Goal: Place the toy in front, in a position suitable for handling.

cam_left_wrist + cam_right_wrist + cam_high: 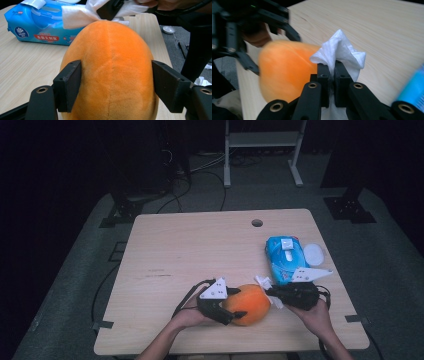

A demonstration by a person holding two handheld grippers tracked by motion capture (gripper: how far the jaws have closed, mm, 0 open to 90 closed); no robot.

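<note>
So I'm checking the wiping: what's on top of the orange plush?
A white wipe, pinched in the right gripper, lies against the orange plush; the plush surface beneath it is covered.

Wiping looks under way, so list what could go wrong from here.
1. The left tongs grip the soft orange plush toy only by its sides; pushing with the wipe could squeeze it out or roll it.
2. The right tongs pinch just a fold of the white wipe; rubbing might tug it free.
3. The blue wipes pack lies close behind and could get knocked.
</note>
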